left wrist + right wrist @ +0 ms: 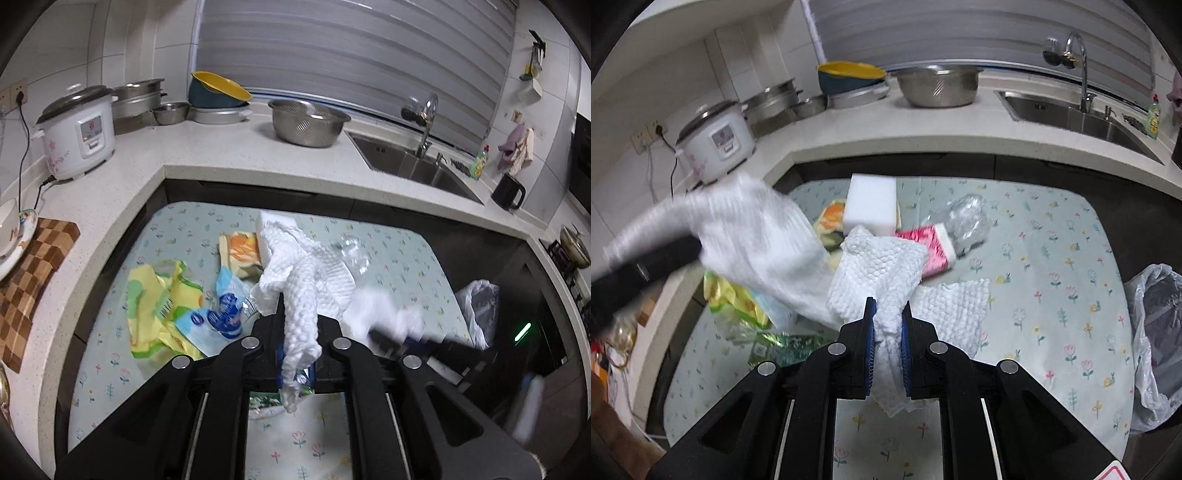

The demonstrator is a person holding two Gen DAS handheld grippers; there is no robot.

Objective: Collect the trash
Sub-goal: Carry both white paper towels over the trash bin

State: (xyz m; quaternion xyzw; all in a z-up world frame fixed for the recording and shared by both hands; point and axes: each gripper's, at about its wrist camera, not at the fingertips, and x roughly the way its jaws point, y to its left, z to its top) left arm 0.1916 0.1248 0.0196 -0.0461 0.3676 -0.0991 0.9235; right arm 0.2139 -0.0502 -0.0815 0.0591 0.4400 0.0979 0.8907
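My left claw [297, 325] is clamped on a crumpled white paper towel [301, 291], the embossed sheet squeezed between the blue pads and hanging out both ends. My right claw [888, 328] is pinched tight on a second white paper towel [882, 273], its bunched tail trailing below the jaws. Both towels are lifted above the floral-print tabletop [1052, 258]. From the right wrist view I see the left claw's towel as a blurred white mass at the left. The rest of the trash lies on the tabletop: a white foam block [870, 203], a pink-and-white carton [931, 247] just beside crumpled clear plastic [964, 218], a flat paper towel [953, 306] under my right claw, yellow-green wrappers [159, 302] and a blue-printed packet [221, 314] at the left. A translucent trash bag [1152, 332] hangs off the tabletop's right edge.
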